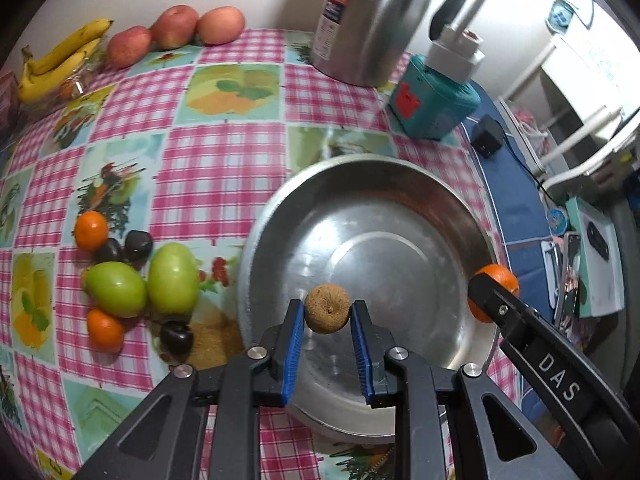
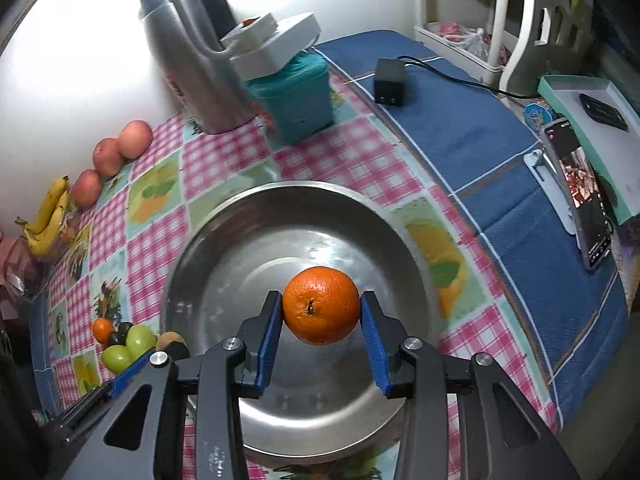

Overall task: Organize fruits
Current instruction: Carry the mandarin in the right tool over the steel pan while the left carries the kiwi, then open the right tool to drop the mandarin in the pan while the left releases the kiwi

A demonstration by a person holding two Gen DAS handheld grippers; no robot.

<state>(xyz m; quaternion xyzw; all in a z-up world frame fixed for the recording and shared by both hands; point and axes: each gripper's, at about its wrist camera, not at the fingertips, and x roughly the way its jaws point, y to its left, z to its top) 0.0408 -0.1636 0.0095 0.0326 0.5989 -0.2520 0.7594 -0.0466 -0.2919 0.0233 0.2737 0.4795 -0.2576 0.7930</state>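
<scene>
Your left gripper (image 1: 327,312) pinches a small brown fruit (image 1: 327,309), angled steeply down over the steel bowl (image 1: 280,216). Your right gripper (image 2: 321,312) (tilted much the same) clamps an orange (image 2: 321,305) above it.

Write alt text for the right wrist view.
The right gripper holds an orange above an empty steel bowl on a checked tablecloth. More fruit lies left of the bowl, near the left gripper.

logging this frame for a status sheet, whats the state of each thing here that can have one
left gripper: shut on the brown fruit, above the bowl
right gripper: shut on the orange, above the bowl
steel bowl: upright, nothing lying in it
phone: screen lit, propped on a stand
steel kettle: upright
</scene>
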